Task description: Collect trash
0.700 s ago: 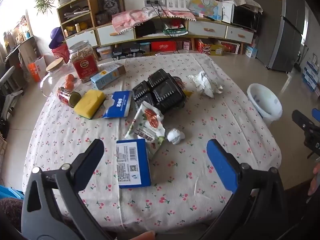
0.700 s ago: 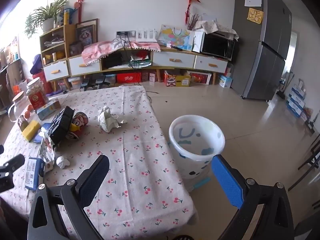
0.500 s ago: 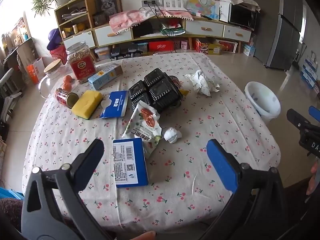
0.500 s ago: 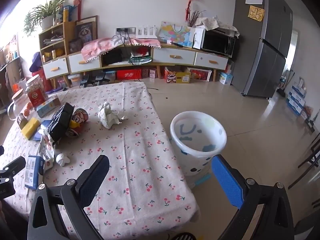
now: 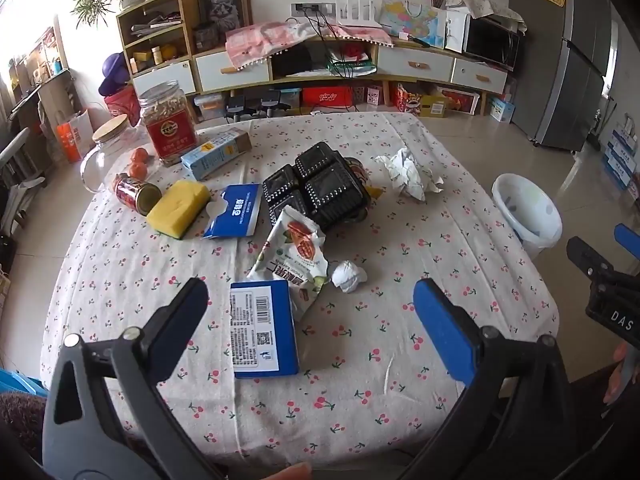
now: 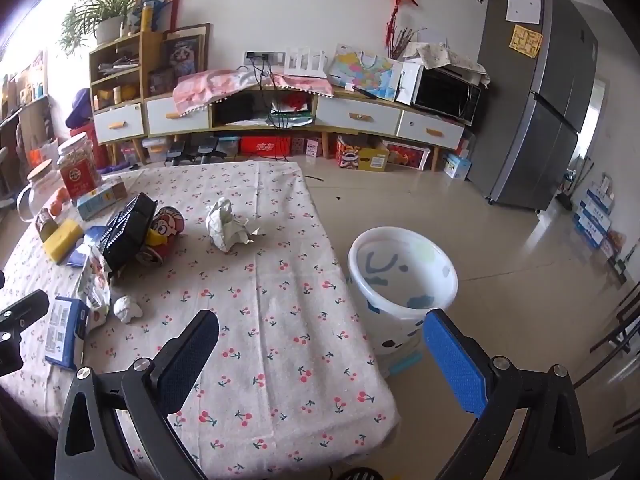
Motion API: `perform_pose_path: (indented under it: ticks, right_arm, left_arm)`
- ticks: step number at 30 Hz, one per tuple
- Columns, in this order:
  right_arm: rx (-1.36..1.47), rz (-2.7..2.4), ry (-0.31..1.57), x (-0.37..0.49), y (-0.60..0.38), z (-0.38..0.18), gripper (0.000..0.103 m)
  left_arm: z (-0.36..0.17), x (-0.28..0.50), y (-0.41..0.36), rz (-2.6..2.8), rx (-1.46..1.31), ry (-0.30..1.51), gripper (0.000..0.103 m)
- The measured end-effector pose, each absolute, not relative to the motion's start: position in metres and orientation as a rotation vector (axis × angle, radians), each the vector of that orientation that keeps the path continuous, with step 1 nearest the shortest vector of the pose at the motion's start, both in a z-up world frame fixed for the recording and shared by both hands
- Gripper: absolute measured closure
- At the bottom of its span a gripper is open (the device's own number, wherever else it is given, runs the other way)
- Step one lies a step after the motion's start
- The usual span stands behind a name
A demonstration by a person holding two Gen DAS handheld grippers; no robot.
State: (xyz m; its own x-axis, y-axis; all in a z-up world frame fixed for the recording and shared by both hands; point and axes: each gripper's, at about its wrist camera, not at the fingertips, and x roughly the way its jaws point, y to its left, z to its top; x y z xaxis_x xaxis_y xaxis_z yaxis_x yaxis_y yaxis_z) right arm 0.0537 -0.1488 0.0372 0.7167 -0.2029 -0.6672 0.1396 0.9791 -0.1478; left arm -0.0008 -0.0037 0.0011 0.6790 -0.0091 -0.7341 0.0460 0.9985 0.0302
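On cherry-print table (image 5: pixel 440 240): trash scattered mid-cloth — crumpled paper (image 5: pixel 410 172), small wad (image 5: pixel 349 276), snack wrapper (image 5: pixel 294 252), black tray (image 5: pixel 320 190). Bin (image 6: pixel 402 276) on floor beside table edge, likely for short drops. Left gripper (image 5: pixel 310 304), right gripper (image 6: pixel 320 340): jaws spread wide, empty, hovering at near edge.

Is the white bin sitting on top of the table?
No, the white bin stands on the floor beside the table, past the edge of the cherry-print cloth.
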Motion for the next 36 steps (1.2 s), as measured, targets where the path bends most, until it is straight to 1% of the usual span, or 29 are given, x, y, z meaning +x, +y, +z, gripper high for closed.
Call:
perform_pose_path:
  ticks: [36]
  right_arm:
    - [-0.089,-0.18,0.738,0.0415,-0.1547,0.036,0.0]
  left_arm:
    - [-0.004,-0.0007,-0.002,-0.037,0.038,0.834,0.001]
